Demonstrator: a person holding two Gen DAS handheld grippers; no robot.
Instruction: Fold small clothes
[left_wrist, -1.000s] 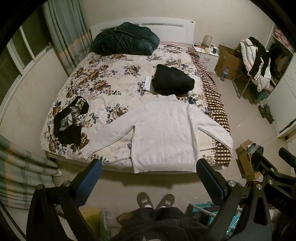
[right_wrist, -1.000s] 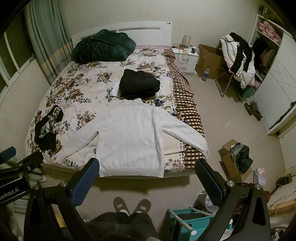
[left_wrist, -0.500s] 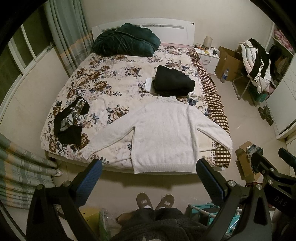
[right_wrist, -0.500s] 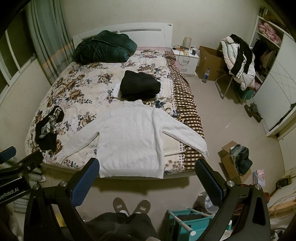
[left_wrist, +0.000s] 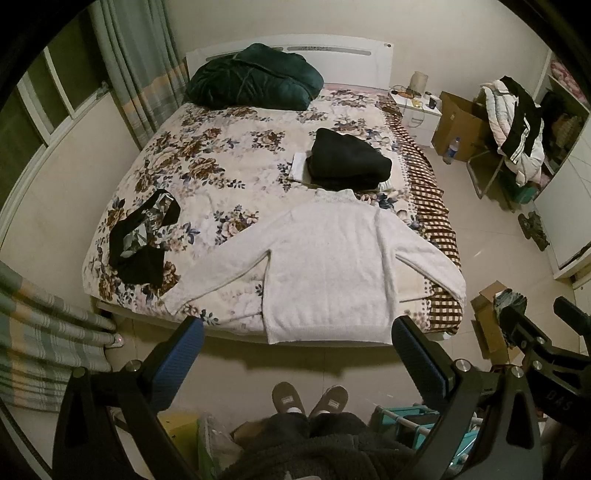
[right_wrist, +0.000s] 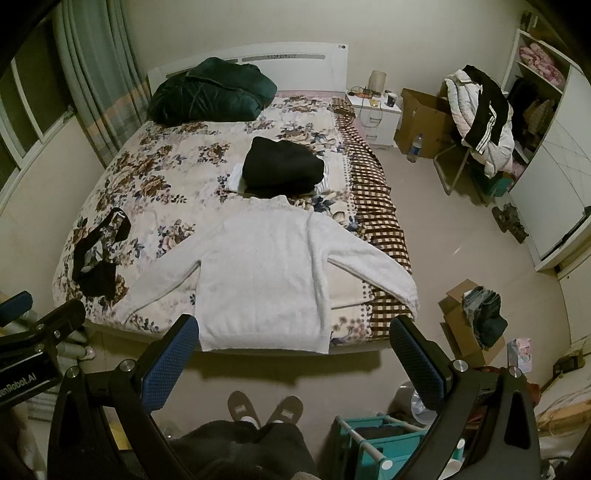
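A white long-sleeved knitted sweater (left_wrist: 328, 266) is lying spread flat at the foot end of a bed covered with a cream floral quilt (left_wrist: 207, 155), its hem reaching the bed's near edge and its sleeves angled outward to either side. The left gripper (left_wrist: 297, 347) is being held above the floor in front of the bed, its blue-padded fingers (left_wrist: 177, 360) standing wide apart and nothing being gripped between them. The right gripper (right_wrist: 293, 345) is being held likewise, wide open and empty, well short of the sweater (right_wrist: 262, 273). Just beyond the sweater's collar, a folded black garment (left_wrist: 349, 160) is resting on a flat white folded item. A small black patterned garment (left_wrist: 142, 236) is lying crumpled near the left edge of the bed, apart from the sweater's left sleeve. A dark green bundled duvet (left_wrist: 255, 77) is sitting at the white headboard. A pair of grey slippers (right_wrist: 264, 406) on the person's feet is being seen on the floor below the grippers.
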